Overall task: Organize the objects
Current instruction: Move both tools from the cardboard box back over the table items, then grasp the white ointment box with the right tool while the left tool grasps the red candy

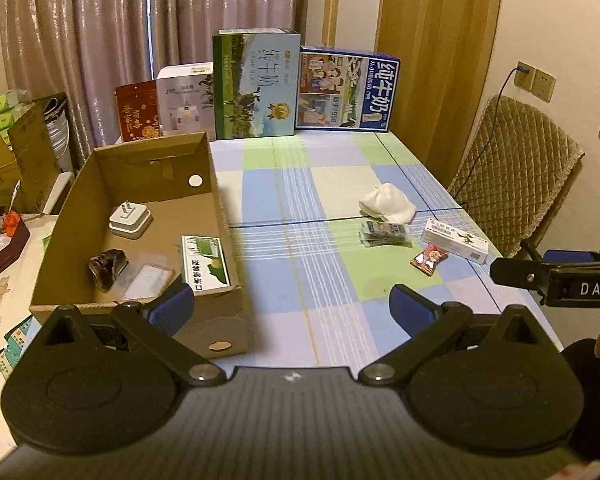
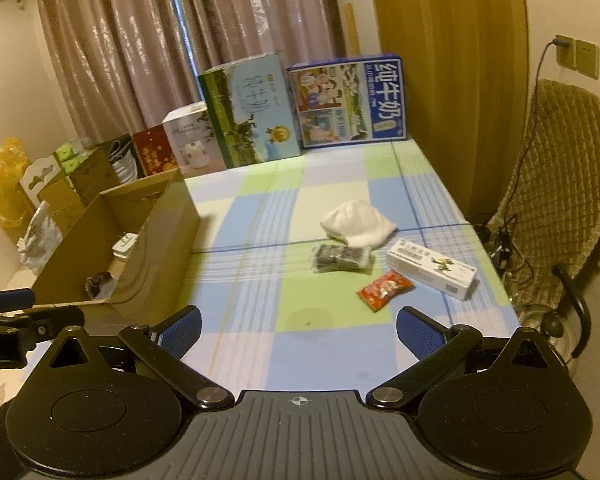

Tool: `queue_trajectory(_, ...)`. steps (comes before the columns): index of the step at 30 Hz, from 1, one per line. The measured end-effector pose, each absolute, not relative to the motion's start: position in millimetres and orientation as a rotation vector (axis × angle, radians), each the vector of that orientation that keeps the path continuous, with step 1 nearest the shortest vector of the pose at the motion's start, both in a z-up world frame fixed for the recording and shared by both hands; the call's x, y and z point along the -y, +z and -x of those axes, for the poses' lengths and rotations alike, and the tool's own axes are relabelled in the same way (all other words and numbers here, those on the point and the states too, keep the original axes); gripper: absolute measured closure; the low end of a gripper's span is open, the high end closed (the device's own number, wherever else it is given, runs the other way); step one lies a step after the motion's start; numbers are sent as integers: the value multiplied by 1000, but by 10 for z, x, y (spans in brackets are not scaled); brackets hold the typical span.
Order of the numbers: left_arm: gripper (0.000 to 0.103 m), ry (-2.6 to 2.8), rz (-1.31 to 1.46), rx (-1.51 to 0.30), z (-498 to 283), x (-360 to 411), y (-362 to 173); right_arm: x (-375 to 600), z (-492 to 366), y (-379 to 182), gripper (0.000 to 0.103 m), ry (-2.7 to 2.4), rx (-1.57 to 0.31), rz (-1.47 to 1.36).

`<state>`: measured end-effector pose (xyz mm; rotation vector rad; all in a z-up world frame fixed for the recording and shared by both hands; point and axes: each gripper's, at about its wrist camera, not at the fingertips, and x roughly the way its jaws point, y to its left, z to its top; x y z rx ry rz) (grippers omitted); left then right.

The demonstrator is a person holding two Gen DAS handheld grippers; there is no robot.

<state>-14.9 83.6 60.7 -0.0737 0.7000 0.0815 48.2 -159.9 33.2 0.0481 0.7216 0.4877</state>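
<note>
Progress looks to be about halfway, going by the left wrist view. The open brown cardboard box (image 1: 140, 220) at left centre of the frame already holds four things: one white plug adapter (image 1: 130, 220), one dark crumpled lump (image 1: 107, 267), one clear flat packet (image 1: 148, 280) and one green-and-white small carton (image 1: 204, 264) leaning against the box's right wall. Four things are left on the checked blue-and-green cloth of the table (image 1: 300, 184), all at right centre: one white folded cloth (image 1: 388, 203), one dark plastic-wrapped packet (image 1: 384, 234) just in front of it, one long white medicine box (image 1: 454, 240) and one small red snack sachet (image 1: 429, 259). The left gripper (image 1: 292, 312) sits at the bottom of the frame with its blue fingers spread wide and nothing between them. Part of the right gripper (image 1: 556, 280) shows at the right edge.

The right wrist view counts the same loose four, clustered right of centre: the cloth (image 2: 358, 222), the dark packet (image 2: 342, 258), the medicine box (image 2: 432, 274) and the red sachet (image 2: 385, 290). The cardboard box (image 2: 156, 248) stands at left; only the adapter (image 2: 124, 246) and the dark lump (image 2: 99, 282) show over its wall. The right gripper (image 2: 298, 332) is also spread wide and empty, low in the frame, well short of the cluster. Four upright cartons line the table's far edge in both views; whether they belong to the job I cannot tell.
</note>
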Motion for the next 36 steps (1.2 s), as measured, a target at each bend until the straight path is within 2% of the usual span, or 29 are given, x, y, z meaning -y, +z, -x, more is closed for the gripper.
queue_trajectory(17,1,-18,40,-739,-188,-442,384,2164,-750,137,2,383,-715,-21)
queue_trajectory(30,1,-90,2,-761,-795,-164,112,2370,-1441,-133,3,428,-735,168)
queue_trajectory(36,1,-118,-24,-777,-1141,-55,-58,2355,-1857,-310,13,518,-734,264)
